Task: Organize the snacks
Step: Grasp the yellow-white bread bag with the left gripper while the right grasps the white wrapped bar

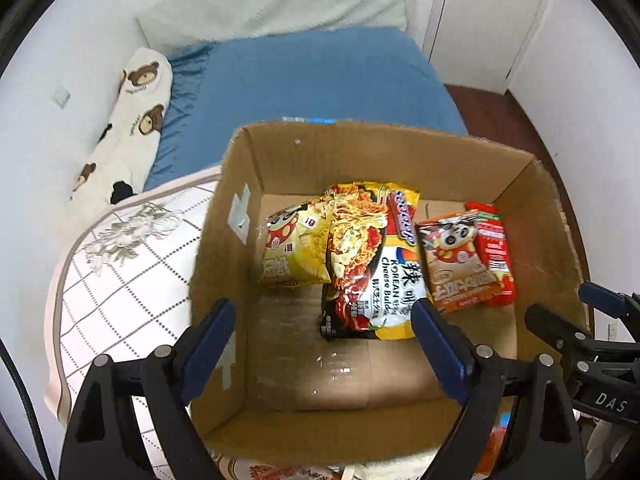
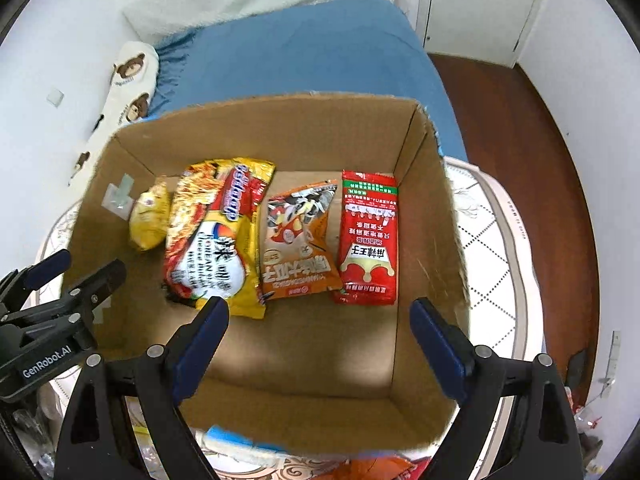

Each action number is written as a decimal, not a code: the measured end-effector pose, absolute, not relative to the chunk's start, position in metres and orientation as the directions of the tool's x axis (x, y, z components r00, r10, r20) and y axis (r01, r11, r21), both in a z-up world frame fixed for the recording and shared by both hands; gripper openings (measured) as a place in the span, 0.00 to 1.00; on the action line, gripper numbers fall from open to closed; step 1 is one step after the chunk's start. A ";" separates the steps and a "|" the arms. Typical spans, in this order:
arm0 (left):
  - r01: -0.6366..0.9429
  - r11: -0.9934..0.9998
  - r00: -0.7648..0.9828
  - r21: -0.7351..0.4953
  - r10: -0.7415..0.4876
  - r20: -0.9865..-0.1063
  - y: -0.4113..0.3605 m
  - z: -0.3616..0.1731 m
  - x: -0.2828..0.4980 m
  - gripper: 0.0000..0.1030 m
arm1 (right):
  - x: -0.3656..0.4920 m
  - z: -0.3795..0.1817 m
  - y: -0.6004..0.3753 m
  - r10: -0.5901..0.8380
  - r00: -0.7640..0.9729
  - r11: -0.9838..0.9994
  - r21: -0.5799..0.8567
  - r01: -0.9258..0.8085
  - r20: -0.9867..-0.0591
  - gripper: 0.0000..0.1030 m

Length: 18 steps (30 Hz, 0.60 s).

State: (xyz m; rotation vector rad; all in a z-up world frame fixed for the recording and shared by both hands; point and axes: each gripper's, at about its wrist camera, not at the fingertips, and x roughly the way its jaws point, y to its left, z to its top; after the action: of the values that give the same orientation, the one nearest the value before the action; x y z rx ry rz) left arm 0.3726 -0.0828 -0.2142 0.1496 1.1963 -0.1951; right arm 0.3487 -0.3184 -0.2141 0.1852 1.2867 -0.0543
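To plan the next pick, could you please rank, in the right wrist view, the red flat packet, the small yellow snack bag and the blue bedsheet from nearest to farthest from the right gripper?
1. Red flat packet, in the box, just ahead of the right gripper.
2. Small yellow snack bag, at the box's left wall.
3. Blue bedsheet, beyond the box.

The room is bright and even. Shiny glare sits on the tape on the floor of the cardboard box (image 1: 360, 432). Its near edge looks blurry. Picture corners are black and curved.

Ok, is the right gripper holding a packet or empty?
Empty. The right gripper stands open above the cardboard box, nothing between its fingers; the red packet lies flat on the box floor.
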 end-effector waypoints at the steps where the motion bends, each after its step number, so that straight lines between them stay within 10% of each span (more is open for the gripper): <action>1: 0.229 0.973 0.362 0.003 -0.082 -0.929 -0.081 -0.208 0.367 0.87 | 0.343 -0.206 -0.317 0.061 0.300 0.984 0.108 0.143 -0.952 0.91; 18: 0.163 0.986 0.447 0.036 -0.042 -0.894 -0.017 -0.173 0.238 0.87 | 0.232 -0.194 -0.248 0.165 0.276 0.985 0.143 -0.097 -0.947 0.91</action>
State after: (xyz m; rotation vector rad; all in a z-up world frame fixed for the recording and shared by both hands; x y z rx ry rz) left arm 0.2384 -0.0168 -0.1729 0.1229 1.1014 -0.1273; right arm 0.2319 -0.2476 -0.1941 0.0614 1.2796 0.1756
